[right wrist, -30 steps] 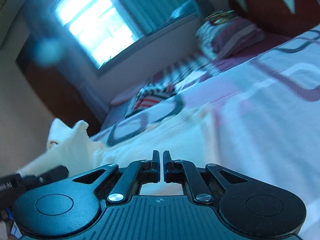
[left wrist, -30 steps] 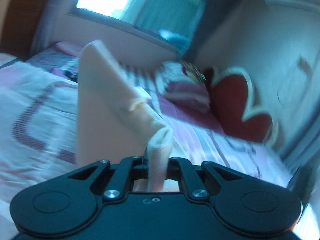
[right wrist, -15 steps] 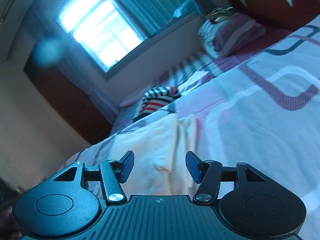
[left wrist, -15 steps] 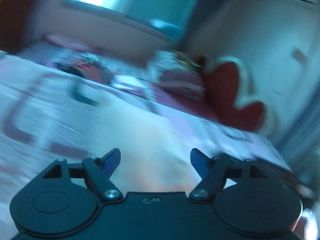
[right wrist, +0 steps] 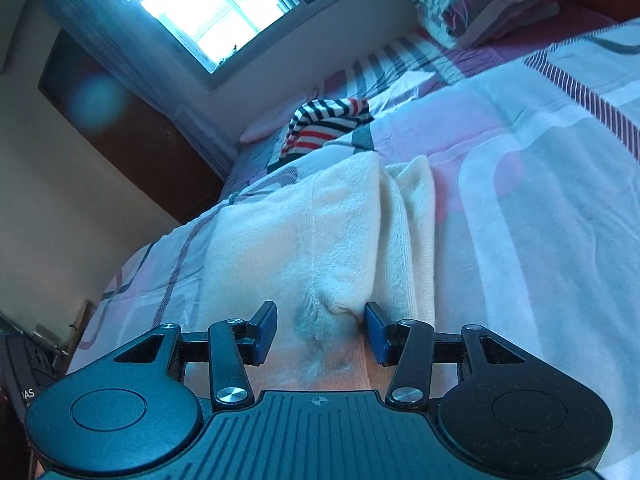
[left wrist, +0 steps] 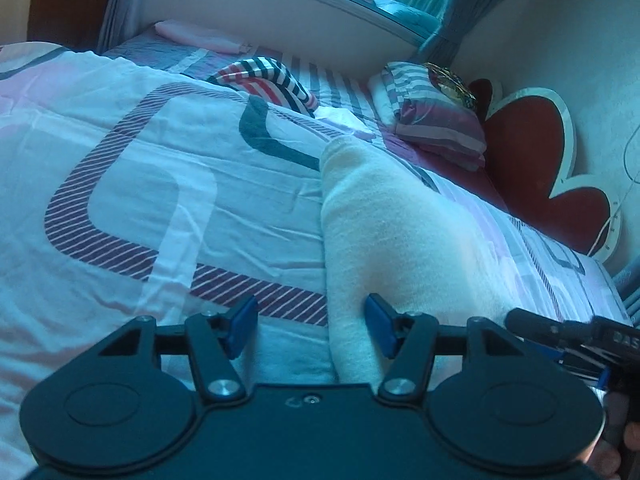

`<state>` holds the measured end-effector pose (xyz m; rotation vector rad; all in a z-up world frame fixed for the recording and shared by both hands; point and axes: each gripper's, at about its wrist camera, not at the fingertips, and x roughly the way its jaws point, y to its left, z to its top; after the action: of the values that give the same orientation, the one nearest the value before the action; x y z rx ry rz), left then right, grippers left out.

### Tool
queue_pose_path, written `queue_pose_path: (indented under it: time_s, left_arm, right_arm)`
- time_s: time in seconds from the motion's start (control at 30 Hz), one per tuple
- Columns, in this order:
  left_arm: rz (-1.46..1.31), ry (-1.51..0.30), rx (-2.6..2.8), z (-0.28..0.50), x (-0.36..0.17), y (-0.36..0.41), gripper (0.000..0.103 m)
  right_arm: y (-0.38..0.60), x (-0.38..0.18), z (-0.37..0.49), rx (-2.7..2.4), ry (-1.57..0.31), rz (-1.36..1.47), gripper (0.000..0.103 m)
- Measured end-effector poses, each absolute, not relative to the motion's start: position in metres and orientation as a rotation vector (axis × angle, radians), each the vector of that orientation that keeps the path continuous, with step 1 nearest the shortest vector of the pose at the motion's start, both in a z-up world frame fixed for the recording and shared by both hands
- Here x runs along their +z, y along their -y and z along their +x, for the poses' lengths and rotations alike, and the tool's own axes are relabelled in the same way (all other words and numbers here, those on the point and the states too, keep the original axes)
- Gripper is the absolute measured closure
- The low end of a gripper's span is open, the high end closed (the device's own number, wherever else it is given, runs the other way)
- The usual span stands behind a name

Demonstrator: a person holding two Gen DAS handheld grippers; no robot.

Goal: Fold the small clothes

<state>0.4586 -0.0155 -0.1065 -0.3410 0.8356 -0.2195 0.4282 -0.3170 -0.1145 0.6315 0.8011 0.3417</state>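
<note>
- The cream knitted garment (left wrist: pixel 400 236) lay on the bed's patterned quilt (left wrist: pixel 120 184), long axis running away from me.
- My left gripper (left wrist: pixel 310 330) had just narrowed its jaws, still open, straddling its left edge.
- My right gripper (right wrist: pixel 320 330), jaws likewise narrowed but open, bracketed a pucker in the near hem.

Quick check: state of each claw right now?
Left claw: open, closing slightly, straddling the cream garment's edge.
Right claw: open, closing slightly over the garment.

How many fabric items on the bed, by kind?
Cream garment: 1
Striped garment: 1
Pillow: 1
Folded pink cloth by the window: 1
Total: 4
</note>
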Motion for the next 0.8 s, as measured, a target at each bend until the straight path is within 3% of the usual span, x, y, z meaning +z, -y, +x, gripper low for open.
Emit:
queue_pose_path:
  time_s: [0.17, 0.2, 0.23, 0.33, 0.4, 0.5, 0.6, 0.8]
  left_arm:
    - [-0.303, -0.875, -0.257, 0.472, -0.109, 0.017, 0.042]
    - [-0.29, -0.883, -0.262, 0.475, -0.108, 0.018, 0.042]
    - [-0.279, -0.886, -0.263, 0.476, -0.106, 0.018, 0.041]
    - [-0.258, -0.868, -0.274, 0.477, -0.098, 0.02, 0.051]
    - [-0.26, -0.835, -0.292, 0.473, -0.089, 0.023, 0.051]
    - [-0.22, -0.86, -0.336, 0.476, -0.091, 0.039, 0.048]
    - [-0.172, -0.885, -0.319, 0.477, -0.103, 0.053, 0.039]
    - [-0.197, -0.896, -0.324, 0.476, -0.105, 0.044, 0.036]
  right_arm:
    - [0.318, -0.121, 0.44, 0.367, -0.822, 0.684, 0.055]
    - [0.308, -0.117, 0.442, 0.377, -0.825, 0.611, 0.064]
    - [0.302, -0.115, 0.443, 0.376, -0.838, 0.564, 0.089]
    - [0.289, -0.101, 0.433, 0.348, -0.789, 0.462, 0.089]
    - [0.291, -0.091, 0.422, 0.326, -0.758, 0.44, 0.089]
    - [0.304, -0.094, 0.411, 0.287, -0.761, 0.442, 0.089]
    - [0.318, -0.115, 0.418, 0.283, -0.821, 0.529, 0.089]
    - [0.33, -0.111, 0.418, 0.314, -0.831, 0.582, 0.088]
